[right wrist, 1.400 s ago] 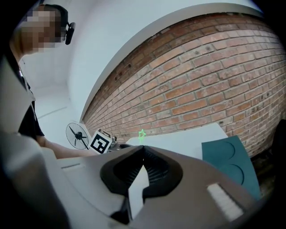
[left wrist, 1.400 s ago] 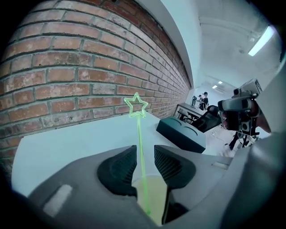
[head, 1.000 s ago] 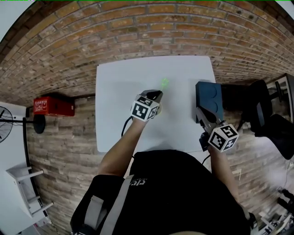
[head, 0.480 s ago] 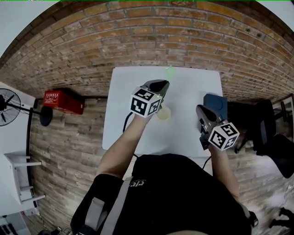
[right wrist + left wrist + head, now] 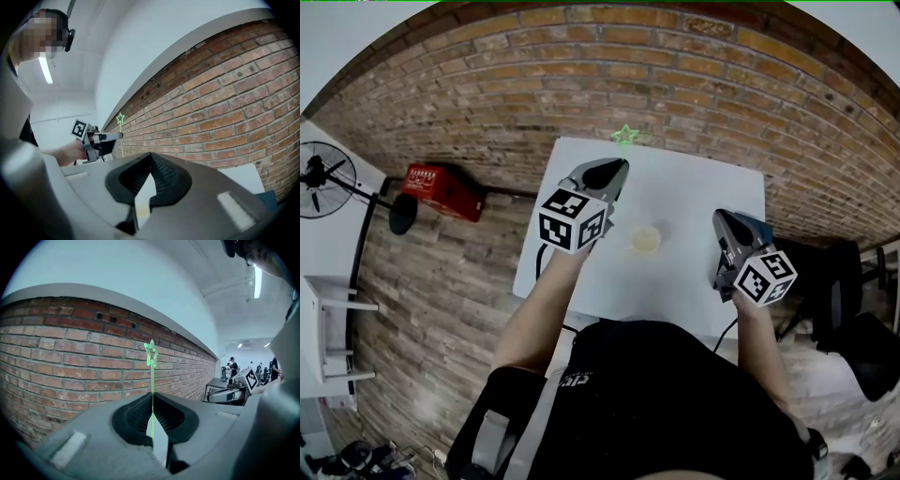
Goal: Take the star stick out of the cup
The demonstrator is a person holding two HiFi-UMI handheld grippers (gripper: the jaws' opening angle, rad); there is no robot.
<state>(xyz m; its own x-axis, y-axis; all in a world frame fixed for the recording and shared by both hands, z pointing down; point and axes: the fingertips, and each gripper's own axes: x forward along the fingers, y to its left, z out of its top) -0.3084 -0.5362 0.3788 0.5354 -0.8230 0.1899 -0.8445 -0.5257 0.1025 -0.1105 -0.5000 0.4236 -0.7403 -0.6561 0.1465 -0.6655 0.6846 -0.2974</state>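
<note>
My left gripper (image 5: 617, 167) is shut on the thin green star stick (image 5: 625, 136), held high above the white table (image 5: 694, 192). Seen from the left gripper view, the stick (image 5: 152, 380) rises straight from the closed jaws to its star tip. The small pale cup (image 5: 645, 240) stands by itself on the table, below and to the right of that gripper, with the stick clear of it. My right gripper (image 5: 719, 217) hovers over the table's right edge, its jaws together with nothing in them (image 5: 151, 159). In the right gripper view, the left gripper (image 5: 101, 138) and star (image 5: 120, 118) show at left.
A blue box (image 5: 758, 225) lies at the table's right edge, partly behind the right gripper. On the brick floor are a red case (image 5: 441, 190) and a fan (image 5: 319, 178) at left, and a black chair (image 5: 844, 291) at right.
The left gripper has risen with the star stick, lifting it out of the cup, which now stands uncovered on the table. The right gripper stayed shut near the table's right edge.
</note>
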